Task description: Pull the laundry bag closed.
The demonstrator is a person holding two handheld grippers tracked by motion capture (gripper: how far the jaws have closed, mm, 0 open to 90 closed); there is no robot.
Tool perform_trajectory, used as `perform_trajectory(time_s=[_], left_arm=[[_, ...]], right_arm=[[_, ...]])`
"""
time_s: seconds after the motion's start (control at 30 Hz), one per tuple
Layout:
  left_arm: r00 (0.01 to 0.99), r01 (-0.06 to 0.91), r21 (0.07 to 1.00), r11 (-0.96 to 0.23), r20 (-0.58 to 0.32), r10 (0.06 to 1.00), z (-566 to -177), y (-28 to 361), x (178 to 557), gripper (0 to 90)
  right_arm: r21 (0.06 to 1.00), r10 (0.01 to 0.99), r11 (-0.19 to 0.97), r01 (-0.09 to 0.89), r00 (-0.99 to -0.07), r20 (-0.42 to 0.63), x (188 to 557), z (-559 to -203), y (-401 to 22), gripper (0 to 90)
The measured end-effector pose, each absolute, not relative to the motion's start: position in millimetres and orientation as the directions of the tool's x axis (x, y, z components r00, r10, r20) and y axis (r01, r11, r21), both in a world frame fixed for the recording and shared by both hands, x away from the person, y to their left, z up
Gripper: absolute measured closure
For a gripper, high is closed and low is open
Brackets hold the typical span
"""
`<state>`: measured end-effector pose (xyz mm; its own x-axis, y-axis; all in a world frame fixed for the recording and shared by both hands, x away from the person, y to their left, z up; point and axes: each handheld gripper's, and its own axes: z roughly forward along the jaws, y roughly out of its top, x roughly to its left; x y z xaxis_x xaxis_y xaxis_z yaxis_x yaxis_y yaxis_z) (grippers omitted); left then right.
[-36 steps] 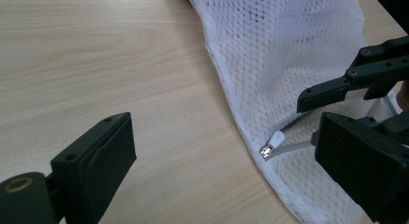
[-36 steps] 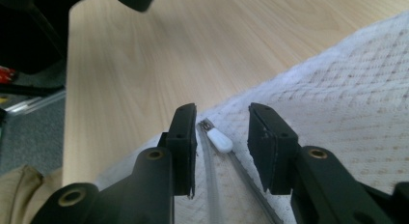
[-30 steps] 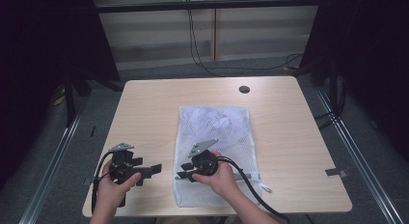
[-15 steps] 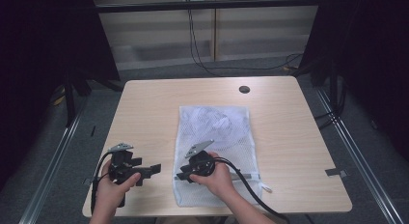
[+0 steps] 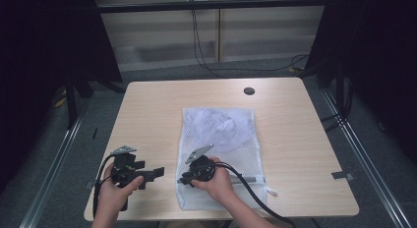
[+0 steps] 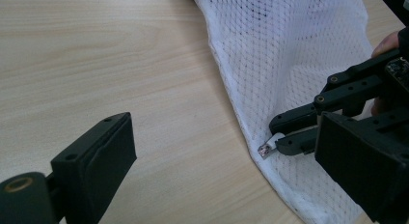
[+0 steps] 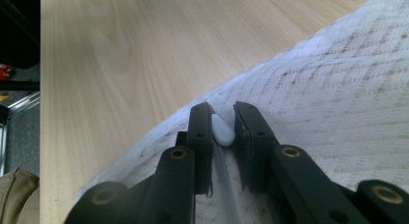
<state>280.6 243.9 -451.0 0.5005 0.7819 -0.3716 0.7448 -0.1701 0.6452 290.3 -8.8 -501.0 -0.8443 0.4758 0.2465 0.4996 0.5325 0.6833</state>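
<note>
- High view: a white mesh bag (image 5: 220, 149) is lying flat on the light wooden table (image 5: 147, 110), in its middle part and reaching toward the near edge. The right tongs (image 5: 181, 180) are resting on the bag's near left corner, held by the person's right hand (image 5: 219, 181). The left tongs (image 5: 158, 173) are sitting just left of the bag, over bare table, gripped by the left hand (image 5: 115, 191), and pointing toward the bag's edge. A small dark round hole (image 5: 249, 91) is sitting near the far edge of the table.
- Left gripper view: the left tongs (image 6: 226, 166) are standing wide apart with nothing between them, the bag's edge (image 6: 241, 118) running across the gap. The right tongs (image 6: 282, 137) are reaching in from the right, and a small white zipper pull (image 6: 267, 147) is sticking out at their tips.
- Right gripper view: the right tongs (image 7: 223, 118) have just been closing and are now standing narrow, with the white pull (image 7: 222, 131) lying between the pads, touching the left pad; a thin gap is showing at the right one. The mesh bag (image 7: 337, 79) is lying beneath them.
</note>
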Motion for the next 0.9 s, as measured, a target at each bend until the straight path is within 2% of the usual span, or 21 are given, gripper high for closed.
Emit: perform_trajectory(time_s=[0.2, 0.23, 0.7, 0.9], left_arm=[[0.503, 0.748, 0.638, -0.181, -0.369, 0.781, -453, 244, 281, 6.9], [0.502, 0.751, 0.636, -0.181, -0.371, 0.781, -453, 244, 281, 7.0], [0.516, 0.757, 0.621, -0.203, -0.379, 0.768, -456, 239, 281, 7.3], [0.531, 0.778, 0.590, -0.217, -0.434, 0.728, -462, 232, 281, 6.2]], right_arm=[[0.675, 0.466, 0.541, 0.502, -0.847, 0.257, 290, -497, -9, 81.5], [0.687, 0.465, 0.526, 0.501, -0.846, 0.261, 289, -493, -11, 86.9], [0.679, 0.472, 0.514, 0.524, -0.834, 0.286, 288, -491, -13, 86.8], [0.713, 0.463, 0.479, 0.511, -0.838, 0.289, 286, -482, -19, 86.9]])
